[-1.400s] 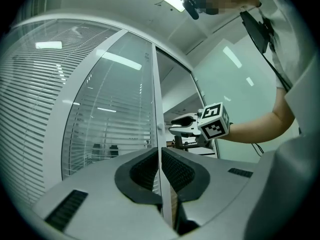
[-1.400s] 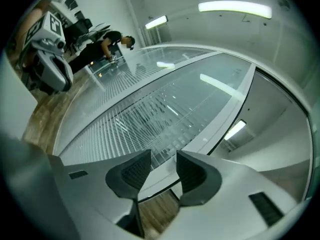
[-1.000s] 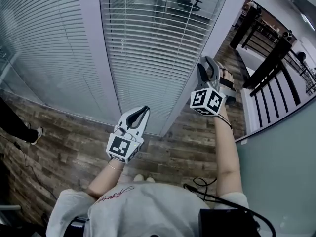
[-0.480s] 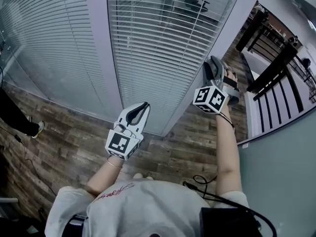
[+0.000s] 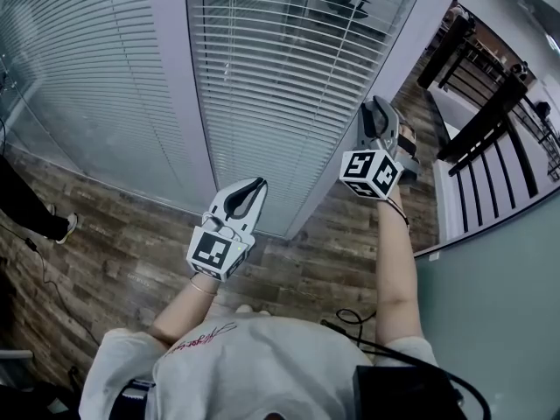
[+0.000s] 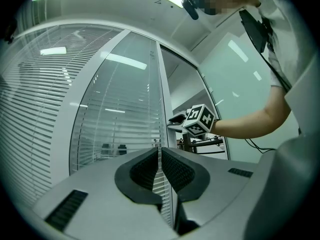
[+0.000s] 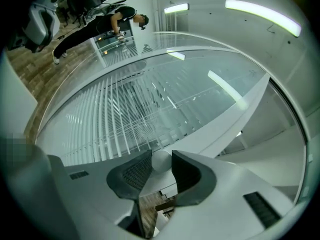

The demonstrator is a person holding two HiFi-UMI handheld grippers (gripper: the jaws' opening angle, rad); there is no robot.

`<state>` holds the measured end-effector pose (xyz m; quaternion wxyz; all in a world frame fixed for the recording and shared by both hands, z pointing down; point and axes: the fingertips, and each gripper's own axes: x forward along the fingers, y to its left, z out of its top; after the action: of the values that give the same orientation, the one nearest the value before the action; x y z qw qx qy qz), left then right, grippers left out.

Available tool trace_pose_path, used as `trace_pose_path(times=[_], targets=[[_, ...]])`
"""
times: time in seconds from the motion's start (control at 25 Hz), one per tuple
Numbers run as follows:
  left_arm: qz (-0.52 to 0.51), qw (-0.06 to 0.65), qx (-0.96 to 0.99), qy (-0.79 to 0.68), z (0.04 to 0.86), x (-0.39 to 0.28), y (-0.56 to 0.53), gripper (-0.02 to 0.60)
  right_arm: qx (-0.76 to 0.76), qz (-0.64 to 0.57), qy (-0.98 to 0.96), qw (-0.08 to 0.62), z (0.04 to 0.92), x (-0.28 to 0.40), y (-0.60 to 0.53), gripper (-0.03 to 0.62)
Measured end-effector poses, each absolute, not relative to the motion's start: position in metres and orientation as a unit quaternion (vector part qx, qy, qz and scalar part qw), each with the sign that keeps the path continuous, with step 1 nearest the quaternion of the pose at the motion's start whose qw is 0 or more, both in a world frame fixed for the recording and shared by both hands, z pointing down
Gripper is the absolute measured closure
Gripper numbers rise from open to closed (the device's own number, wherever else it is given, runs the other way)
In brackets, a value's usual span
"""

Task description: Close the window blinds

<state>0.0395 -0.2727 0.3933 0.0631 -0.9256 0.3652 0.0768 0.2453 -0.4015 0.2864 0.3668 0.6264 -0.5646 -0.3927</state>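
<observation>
The window blinds [image 5: 280, 86] hung behind the glass straight ahead of the person, filling the pane between a white frame post [image 5: 179, 86] and the right edge of the wall. The slats stood tilted open, with the room beyond showing through them.

The likeliest trouble was a poor hold. The right gripper [image 5: 378, 116], raised at the pane's right edge, had its jaws closing about a small white knob [image 7: 161, 161] that sat right at their tips. The pads were not yet clearly pressing on it. A catch so near the tips could let the round, smooth knob squirt out as the jaws met. A turn or pull the wrong way would open the slats further instead. The left gripper [image 5: 248, 192] hung lower and nearer the body, jaws drawn together on nothing, so it offered no steadying.

Each slat's long axis ran level across the pane, side to side, the stack rising from floor to ceiling. The knob showed only as a ball, so its own axis could not be told.
</observation>
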Motion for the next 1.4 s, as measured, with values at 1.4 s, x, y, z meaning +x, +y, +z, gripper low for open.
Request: trace_pose_path(times=[1.4], targets=[[0.084, 0.070, -0.921, 0.373, 0.385, 0.029, -0.265, 0.561, 0.759, -0.126, -0.638, 0.039, 0.277, 0.260, -0.402, 0.464]])
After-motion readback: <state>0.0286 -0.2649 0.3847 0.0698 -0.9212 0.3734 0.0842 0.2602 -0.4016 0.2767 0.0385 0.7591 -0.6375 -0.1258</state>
